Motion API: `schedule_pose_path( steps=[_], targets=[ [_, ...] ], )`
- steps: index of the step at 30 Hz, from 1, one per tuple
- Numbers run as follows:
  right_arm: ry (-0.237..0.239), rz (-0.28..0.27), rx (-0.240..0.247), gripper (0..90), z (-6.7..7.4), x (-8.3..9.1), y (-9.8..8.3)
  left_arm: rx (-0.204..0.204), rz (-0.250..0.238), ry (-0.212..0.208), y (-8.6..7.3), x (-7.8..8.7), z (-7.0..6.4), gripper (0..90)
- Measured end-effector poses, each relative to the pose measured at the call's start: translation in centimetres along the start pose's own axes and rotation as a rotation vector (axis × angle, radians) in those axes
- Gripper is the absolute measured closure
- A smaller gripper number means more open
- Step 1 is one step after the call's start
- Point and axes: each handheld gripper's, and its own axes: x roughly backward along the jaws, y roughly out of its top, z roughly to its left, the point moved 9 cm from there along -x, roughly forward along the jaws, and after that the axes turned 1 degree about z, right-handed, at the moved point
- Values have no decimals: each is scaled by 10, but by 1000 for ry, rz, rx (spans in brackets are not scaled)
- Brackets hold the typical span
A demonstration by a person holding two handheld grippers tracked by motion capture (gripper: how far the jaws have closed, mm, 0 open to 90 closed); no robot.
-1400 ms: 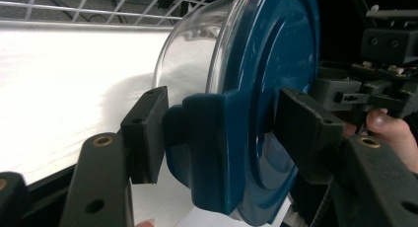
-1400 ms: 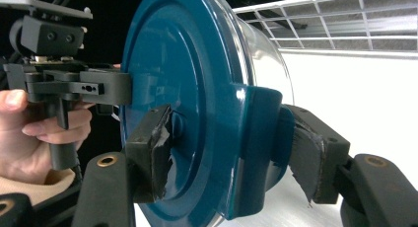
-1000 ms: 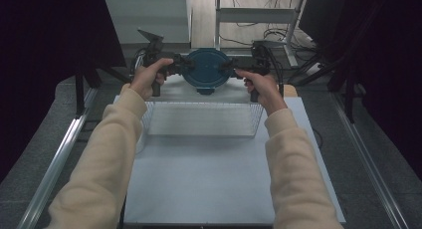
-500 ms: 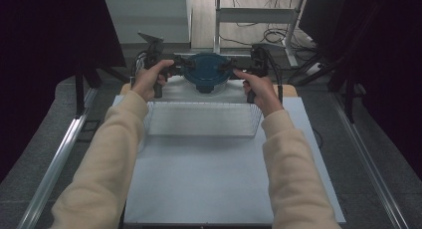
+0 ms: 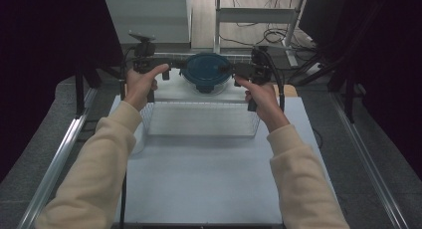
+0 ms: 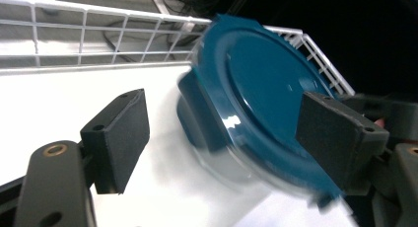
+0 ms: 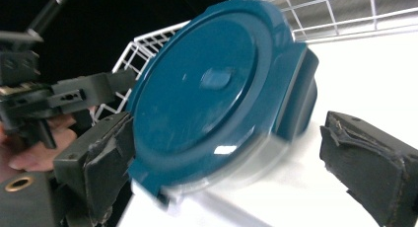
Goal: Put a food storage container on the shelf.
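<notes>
- Left gripper (image 6: 217,138) and right gripper (image 7: 231,163) just opened, released, flanking the blue-lidded container (image 5: 206,72).
- Container between both, on the white surface (image 6: 74,94).
- Risk: tipping it if a withdrawing jaw snags a latch.

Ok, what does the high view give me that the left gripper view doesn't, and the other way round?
High view: both sleeves, the clear bin in front of the container, and the white table. Left gripper view: the side latch of the lid, up close. Both: the blue lid and the wire rack behind it.
</notes>
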Motion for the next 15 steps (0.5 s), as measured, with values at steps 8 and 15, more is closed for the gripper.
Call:
schedule_pose_path(
  steps=[8,15],
  targets=[
    [-98,2,232,78,6,29,-31,-153,26,9,-40,31,-29,213],
    [-68,12,360,112,12,57,-72,-203,37,20,-96,51,-38,231]
  ],
)
